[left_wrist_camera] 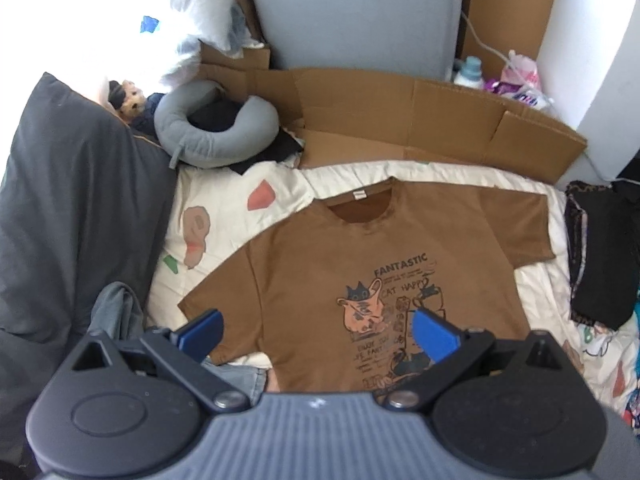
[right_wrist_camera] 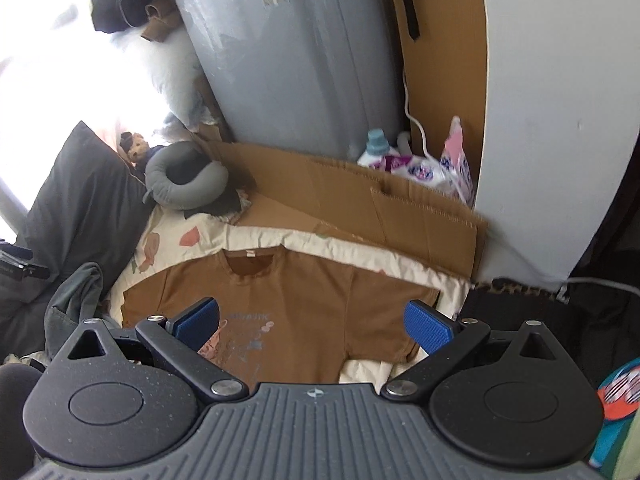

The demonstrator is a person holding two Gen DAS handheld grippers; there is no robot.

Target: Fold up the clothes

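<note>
Presently, the brown T-shirt [left_wrist_camera: 320, 264] is found spread flat, print up, on the cream bedsheet [left_wrist_camera: 224, 216], presumably to expose sleeves and hem, while left gripper [left_wrist_camera: 316, 332] and right gripper [right_wrist_camera: 312, 322] are held above it, jaws apart and empty.

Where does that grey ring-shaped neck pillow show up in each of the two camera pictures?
Left wrist view: the grey neck pillow lies upper left, beyond the brown T-shirt, beside the dark pillow.
Right wrist view: the grey neck pillow sits left of centre, farther off, above the brown T-shirt.
Shared landmark: the flattened cardboard just right of it in both.
</note>
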